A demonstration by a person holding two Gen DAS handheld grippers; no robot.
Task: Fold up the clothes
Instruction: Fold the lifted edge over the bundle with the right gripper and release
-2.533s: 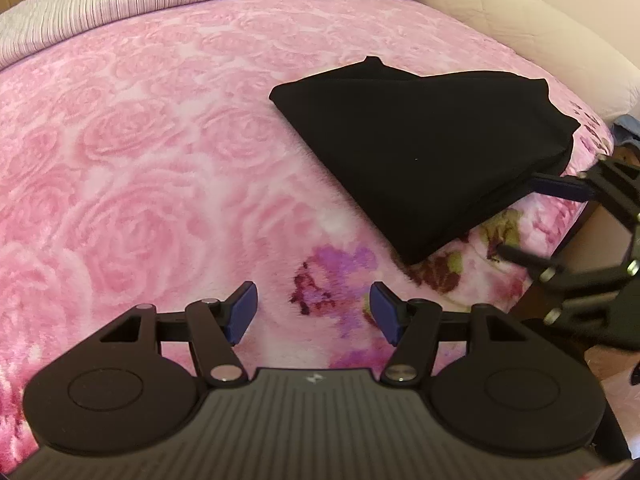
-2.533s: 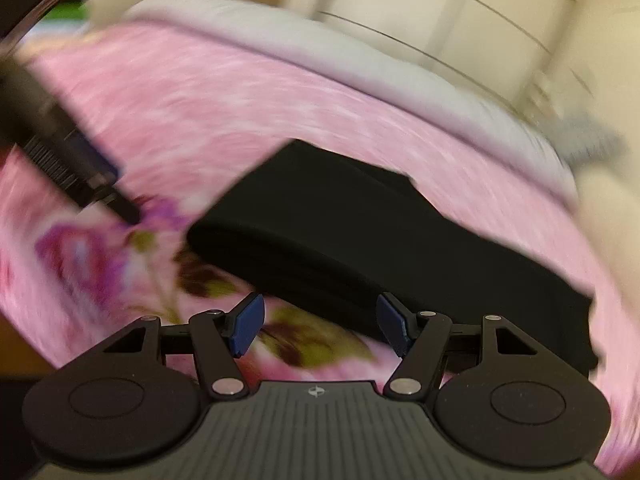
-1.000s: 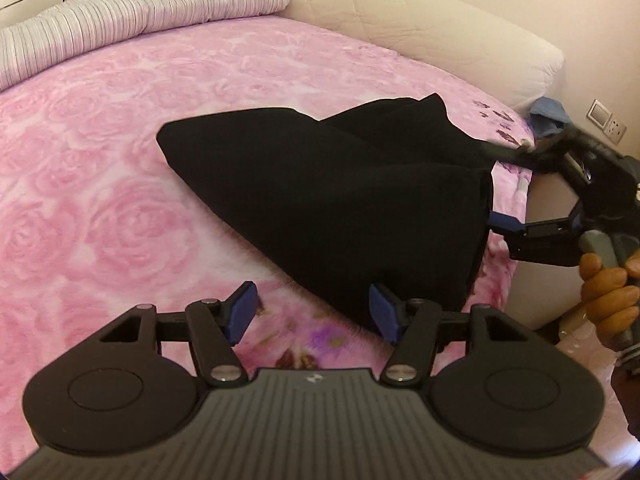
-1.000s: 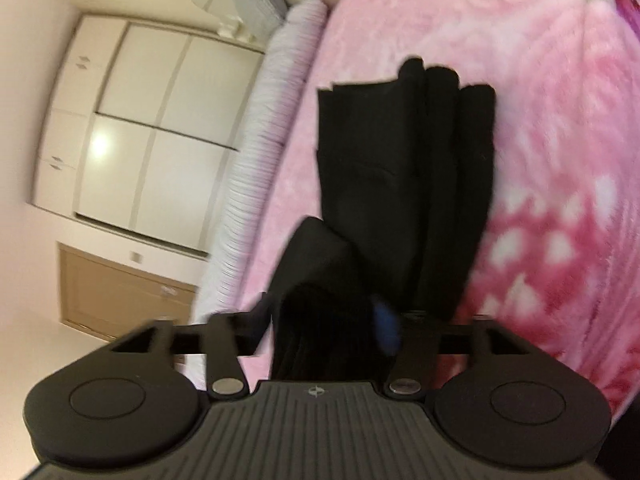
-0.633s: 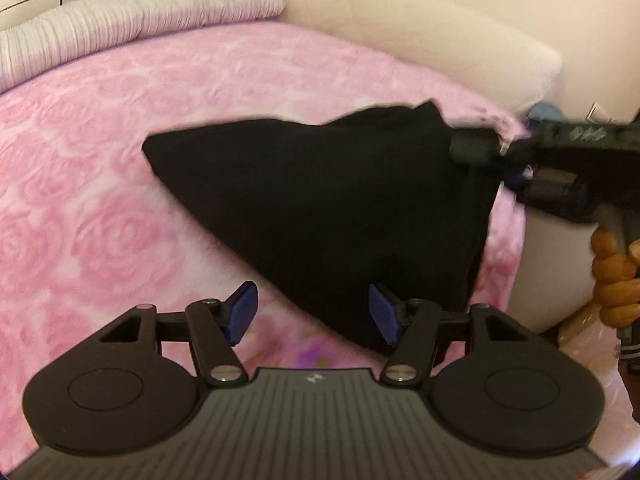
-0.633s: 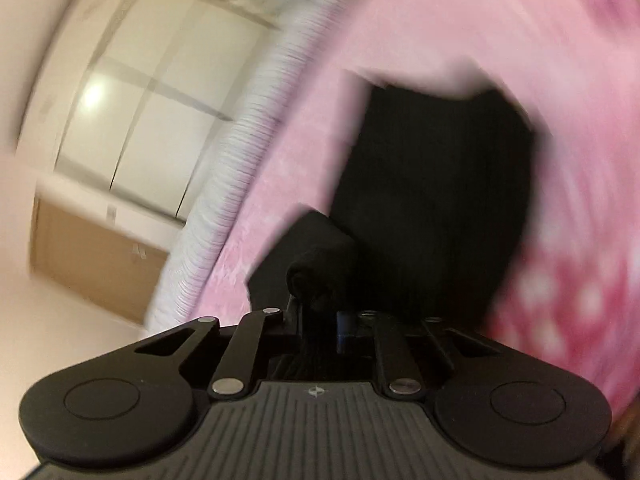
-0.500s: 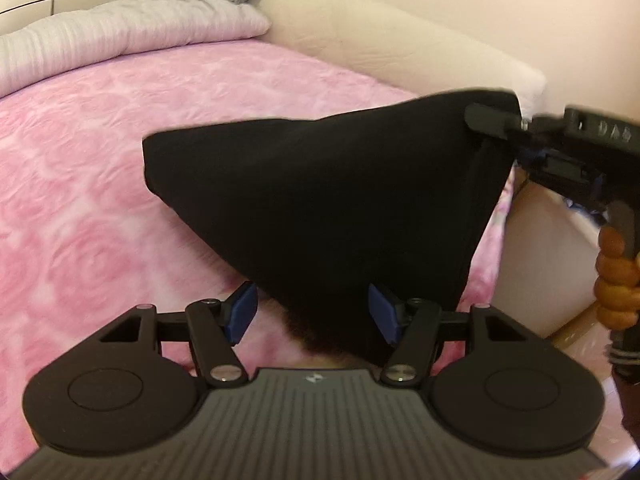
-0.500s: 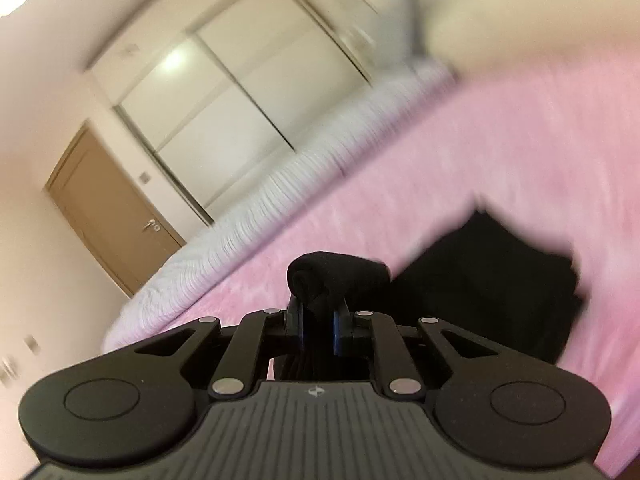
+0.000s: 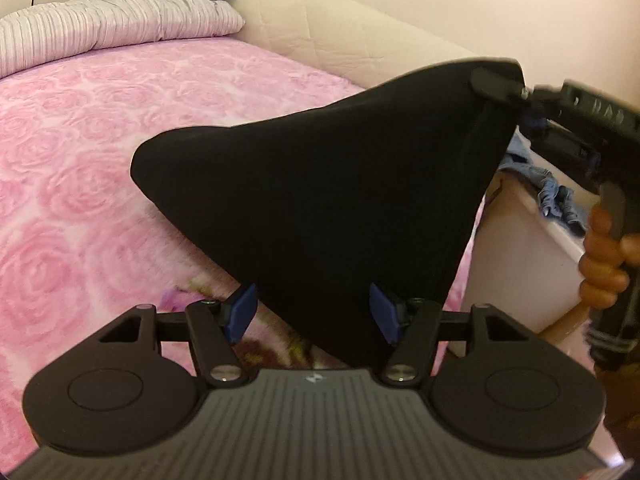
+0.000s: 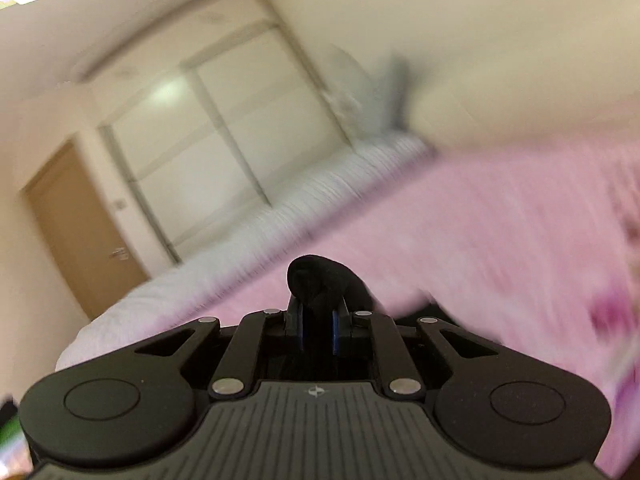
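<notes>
A folded black garment (image 9: 320,200) lies on the pink rose-patterned bed (image 9: 80,160), its right end lifted off the blanket. My right gripper (image 10: 318,330) is shut on a bunched edge of the black garment (image 10: 320,276); in the left wrist view the right gripper (image 9: 504,88) holds that raised corner at the upper right. My left gripper (image 9: 312,312) is open, its blue pads on either side of the garment's near lower corner without pinching it.
A striped grey duvet (image 9: 100,36) and a cream headboard cushion (image 9: 340,44) lie at the back of the bed. A white nightstand (image 9: 528,248) with blue cloth (image 9: 556,200) stands right of the bed. A wardrobe (image 10: 224,128) and a brown door (image 10: 80,232) are beyond.
My right gripper closed on the garment's right edge and lifted it up off the bed. My left gripper moved closer to the garment's near corner and stayed open.
</notes>
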